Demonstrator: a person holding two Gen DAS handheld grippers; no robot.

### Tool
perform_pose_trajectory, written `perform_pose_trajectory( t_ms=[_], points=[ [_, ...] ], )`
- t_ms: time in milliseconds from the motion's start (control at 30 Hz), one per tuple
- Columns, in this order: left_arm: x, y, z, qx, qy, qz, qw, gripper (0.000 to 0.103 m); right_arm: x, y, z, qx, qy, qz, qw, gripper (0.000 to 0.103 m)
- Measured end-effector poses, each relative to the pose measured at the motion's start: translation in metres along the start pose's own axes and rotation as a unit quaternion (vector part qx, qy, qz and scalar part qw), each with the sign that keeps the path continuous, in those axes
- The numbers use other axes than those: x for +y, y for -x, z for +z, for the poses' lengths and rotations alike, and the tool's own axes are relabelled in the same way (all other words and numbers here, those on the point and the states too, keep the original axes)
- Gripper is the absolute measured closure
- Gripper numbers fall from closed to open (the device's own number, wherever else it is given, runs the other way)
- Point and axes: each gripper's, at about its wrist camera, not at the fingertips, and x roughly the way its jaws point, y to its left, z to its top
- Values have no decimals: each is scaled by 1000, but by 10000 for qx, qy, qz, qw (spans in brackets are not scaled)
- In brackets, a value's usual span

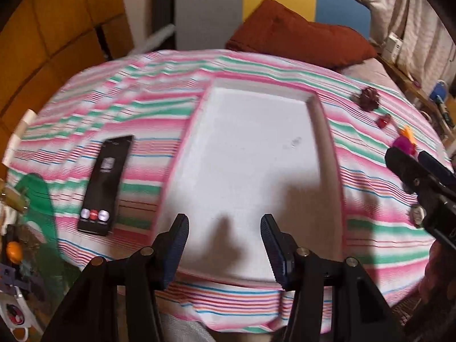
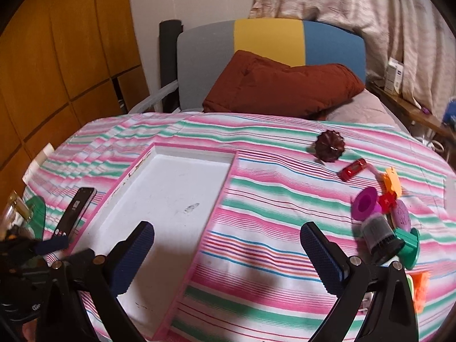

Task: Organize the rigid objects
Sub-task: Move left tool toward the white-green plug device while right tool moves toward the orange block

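Striped pink, green and white cloth [image 2: 270,228] spread over a bed. White tray with pink rim [image 2: 199,149], nothing inside, at centre left. Black phone [image 2: 75,212] just left of the tray. Cluster of small toys at right: dark fluted mould [image 2: 330,146] farthest, red toy car [image 2: 352,168] near it, magenta cup [image 2: 366,203], green spool [image 2: 410,247]. Left gripper [image 1: 224,229] over the tray's near end, fingers moderately apart, holding nothing. Right gripper [image 2: 226,238] above tray edge and cloth, fingers wide, holding nothing.

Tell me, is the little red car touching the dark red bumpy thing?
Apart. The right wrist view shows striped cloth between the red car and the dark red bumpy thing.
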Motion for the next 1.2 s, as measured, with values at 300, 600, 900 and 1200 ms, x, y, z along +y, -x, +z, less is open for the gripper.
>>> perform_pose_trajectory(
  t_ms=[300,600,900,1200],
  points=[
    [-33,-4,-8,145,-262,-512,9982,50,-99,52,-3,-511,-1021,-748,9906,0],
    [-93,20,-21,-494,-1591,-1733,9707,50,-223,75,-43,-337,-2905,-1841,9384,0],
    [-162,8,-18,-154,-2200,-2537,9418,48,-244,87,-51,-593,-3521,-2479,9006,0],
    [-249,-17,-12,-324,-3237,-3255,8878,47,-248,114,-63,-1313,-3906,-2128,8860,0]
  ],
)
